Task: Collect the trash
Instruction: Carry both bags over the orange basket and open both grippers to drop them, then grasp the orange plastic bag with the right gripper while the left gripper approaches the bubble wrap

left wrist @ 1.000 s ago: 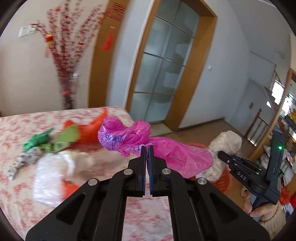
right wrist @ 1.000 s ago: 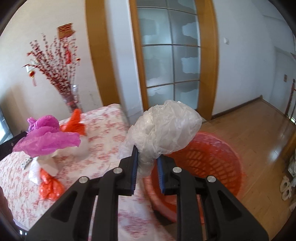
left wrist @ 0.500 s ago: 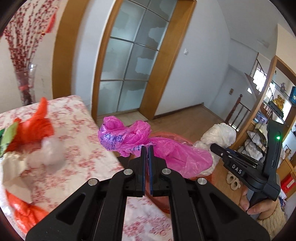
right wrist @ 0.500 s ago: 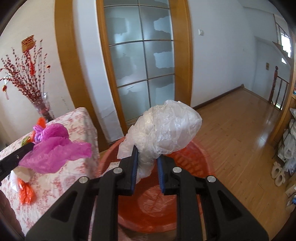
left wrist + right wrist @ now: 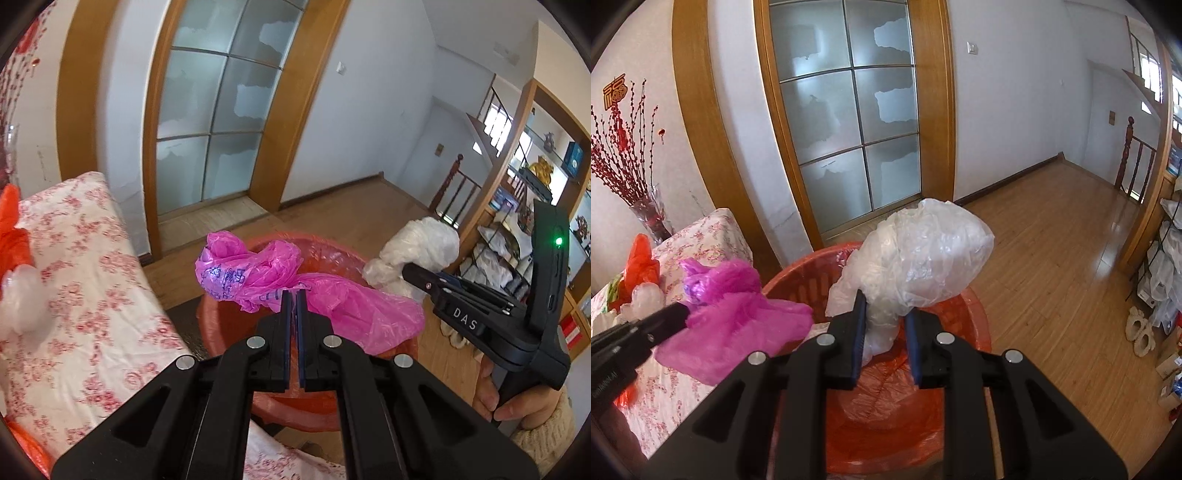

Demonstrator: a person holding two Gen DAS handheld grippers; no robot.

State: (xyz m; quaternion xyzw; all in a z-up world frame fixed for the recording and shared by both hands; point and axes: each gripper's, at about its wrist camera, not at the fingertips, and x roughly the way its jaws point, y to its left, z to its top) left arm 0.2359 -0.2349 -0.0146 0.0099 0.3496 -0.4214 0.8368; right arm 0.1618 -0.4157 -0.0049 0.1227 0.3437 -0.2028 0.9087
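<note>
My left gripper [image 5: 293, 295] is shut on a crumpled pink plastic bag [image 5: 258, 273] and holds it over the near rim of a round red basket [image 5: 221, 328] on the floor. My right gripper [image 5: 884, 306] is shut on a crumpled clear white plastic bag [image 5: 923, 251] and holds it above the basket's [image 5: 798, 280] middle. The right gripper [image 5: 413, 271] with its white bag [image 5: 421, 243] shows in the left wrist view at right. The pink bag [image 5: 738, 317] and the left gripper's fingers [image 5: 670, 317] show at left in the right wrist view.
A table with a red-flowered cloth [image 5: 85, 280] stands left of the basket, with orange [image 5: 641, 262] and white bags [image 5: 646, 299] on it. A vase of red branches [image 5: 650, 214] stands at its far end. A glass door [image 5: 849, 122], wooden floor [image 5: 1052, 266] and shelves [image 5: 517, 229] lie beyond.
Both grippers swung right from over the table to over the red basket, carrying their bags. Their grips have not changed.
</note>
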